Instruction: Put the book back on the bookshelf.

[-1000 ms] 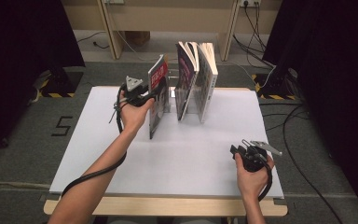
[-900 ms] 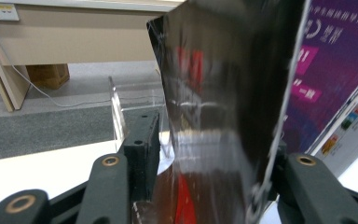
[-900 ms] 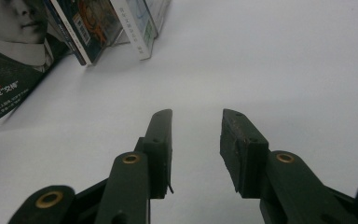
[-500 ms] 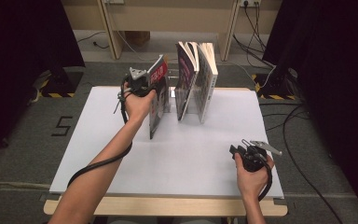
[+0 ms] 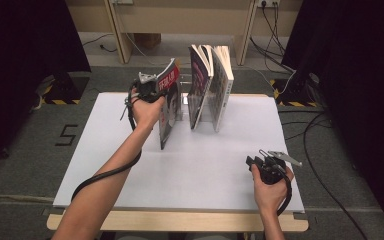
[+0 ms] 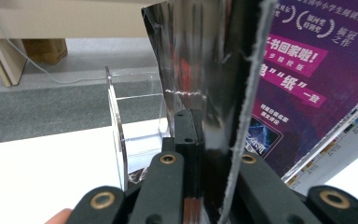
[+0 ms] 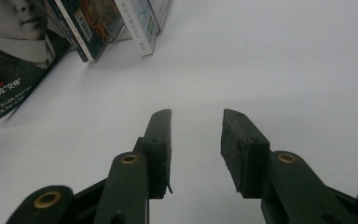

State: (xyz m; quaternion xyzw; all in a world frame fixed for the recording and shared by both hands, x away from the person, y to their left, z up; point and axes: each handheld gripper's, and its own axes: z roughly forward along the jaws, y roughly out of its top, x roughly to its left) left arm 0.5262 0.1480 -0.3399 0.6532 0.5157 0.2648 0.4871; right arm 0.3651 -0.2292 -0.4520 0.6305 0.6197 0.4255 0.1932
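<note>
Your left arm reaches forward across the white table [image 5: 105, 165], forearm long and nearly straight, with your left hand [image 5: 147, 111] raised at the far left of the row of magazines. The left gripper [image 5: 156, 86] in it sits at the top edge of the leftmost magazine [image 5: 167, 112], and its jaws have just been closing; in the left gripper view they pinch that magazine's glossy cover and pages [image 6: 214, 93] between them, pads pressed on the paper. The magazine stands on its lower edge, tilted, its top leaning toward your hand, just left of the clear acrylic stand [image 6: 116, 126] at the back of the table. Your right arm is drawn in close, the right hand [image 5: 270, 187] resting low near the front right of the table, well apart from the magazines. The right gripper [image 5: 260, 162] points out over bare tabletop, and in the right gripper view its jaws stand apart with nothing between them. Count three magazines in all: the one you hold, plus two more [image 5: 210, 85] standing upright side by side just to its right. There are two grippers, one in each hand, each trailing one black cable, and one clear stand.
</note>
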